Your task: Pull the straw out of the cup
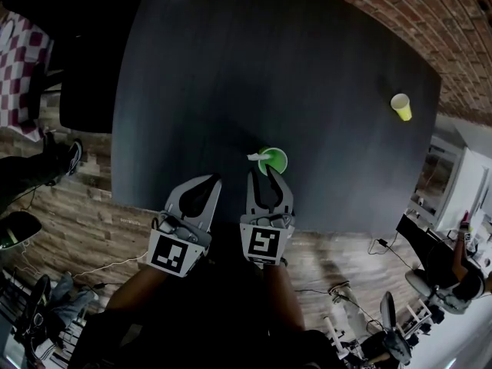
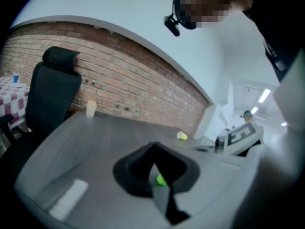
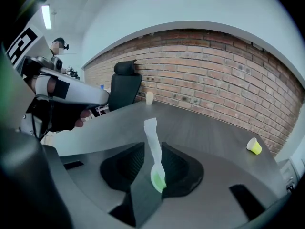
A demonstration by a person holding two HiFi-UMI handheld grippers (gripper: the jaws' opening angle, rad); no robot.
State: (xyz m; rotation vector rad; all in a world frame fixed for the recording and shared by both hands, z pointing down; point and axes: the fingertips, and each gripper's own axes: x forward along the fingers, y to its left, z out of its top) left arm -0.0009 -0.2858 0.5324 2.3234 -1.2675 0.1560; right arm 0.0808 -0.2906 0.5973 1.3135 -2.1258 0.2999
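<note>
**A light cup, unheld, may tip or rise with the straw**

We see the green cup (image 1: 275, 161) standing on the dark worktop (image 1: 269, 68) just ahead of the right gripper (image 1: 265, 172)'s jaw tips. The white straw (image 1: 254, 157) leans out of it, up and to the left of those tips. The right jaws are pressed together on nothing, and the straw stands beyond them, untouched. The left gripper (image 1: 216, 179)'s jaws are likewise closed and empty; the cup lies ahead of them and off to their right, apart from them.

We judge several risks from here.

- **Knocking the cup:** The clenched right jaws sit so near the cup that a push forward could knock it over or slide it away, so they must part first.
- **Cup coming with the straw:** The cup looks small and light, and nothing steadies it. A pull on the straw could lift or tip the cup instead of freeing the straw, above all if the pull goes sideways and not along the straw's lean.
- **Grip on the straw:** The straw looks thin and flat. A hard pinch may crush it, and a weak one may slip.
- **Steadying with the left jaws:** Bringing them around the cup carries the same risk of a knock.
</note>
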